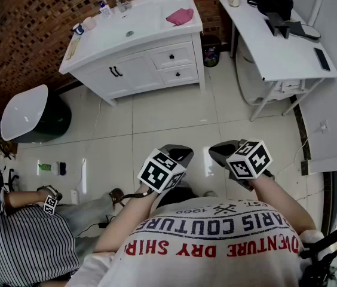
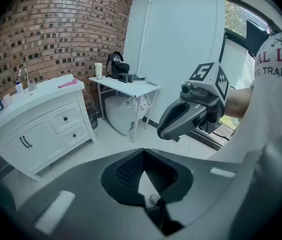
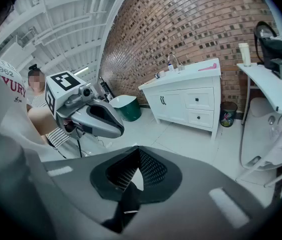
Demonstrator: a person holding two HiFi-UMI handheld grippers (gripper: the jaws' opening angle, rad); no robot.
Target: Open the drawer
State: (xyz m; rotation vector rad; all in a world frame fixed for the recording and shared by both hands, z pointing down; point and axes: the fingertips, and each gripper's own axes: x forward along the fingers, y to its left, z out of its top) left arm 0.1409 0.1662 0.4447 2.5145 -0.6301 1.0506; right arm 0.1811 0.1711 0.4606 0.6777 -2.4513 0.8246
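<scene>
A white vanity cabinet (image 1: 134,64) stands against the brick wall across the tiled floor. On its right side are two shut drawers with black knobs, the upper drawer (image 1: 171,57) (image 2: 65,118) (image 3: 198,99) over the lower drawer (image 1: 180,73) (image 2: 74,133) (image 3: 200,117). My left gripper (image 1: 178,154) (image 2: 143,150) and right gripper (image 1: 221,152) (image 3: 138,149) hang side by side close to my body, far from the cabinet. The jaws of both are shut with nothing between them. Each gripper shows in the other's view, the right gripper (image 2: 181,119) and the left gripper (image 3: 98,121).
A white table (image 1: 276,40) with a black machine and a cup stands right of the cabinet, with a small bin (image 1: 211,49) between them. A dark green tub with a white lid (image 1: 28,115) sits at the left. A person in a striped shirt (image 1: 19,244) sits at the lower left.
</scene>
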